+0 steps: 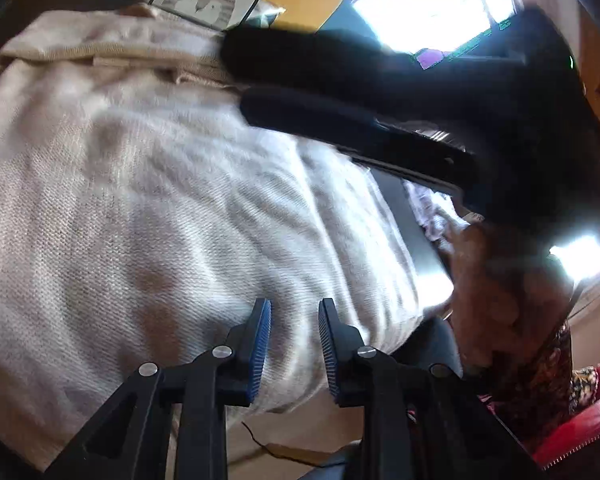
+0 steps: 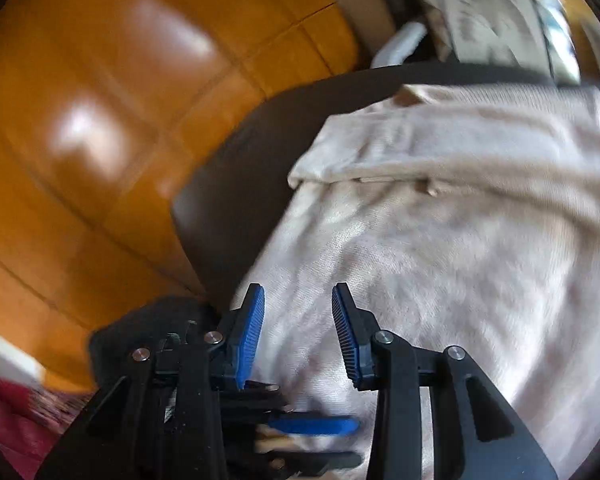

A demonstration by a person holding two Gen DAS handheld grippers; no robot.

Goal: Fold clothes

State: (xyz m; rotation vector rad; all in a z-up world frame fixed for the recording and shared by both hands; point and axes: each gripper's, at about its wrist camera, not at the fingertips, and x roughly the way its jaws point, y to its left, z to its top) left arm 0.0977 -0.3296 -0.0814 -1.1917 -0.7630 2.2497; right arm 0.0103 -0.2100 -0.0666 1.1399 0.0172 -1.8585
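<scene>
Hovering part-open and apparently empty, left tool (image 1: 294, 350) and right tool (image 2: 298, 336) risk snagging the folded cream knitted sweater (image 1: 140, 200), undoing its fold.

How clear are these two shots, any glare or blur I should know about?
Left wrist view: the bright window is blown out, the black right gripper is backlit and smeared. Right wrist view: motion blur softens the cream knit garment; glare patches sit on the orange leather cushion.

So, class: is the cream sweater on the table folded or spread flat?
Partly folded. The sweater has a doubled-over layer along its far edge; the rest lies spread on the dark table.
</scene>
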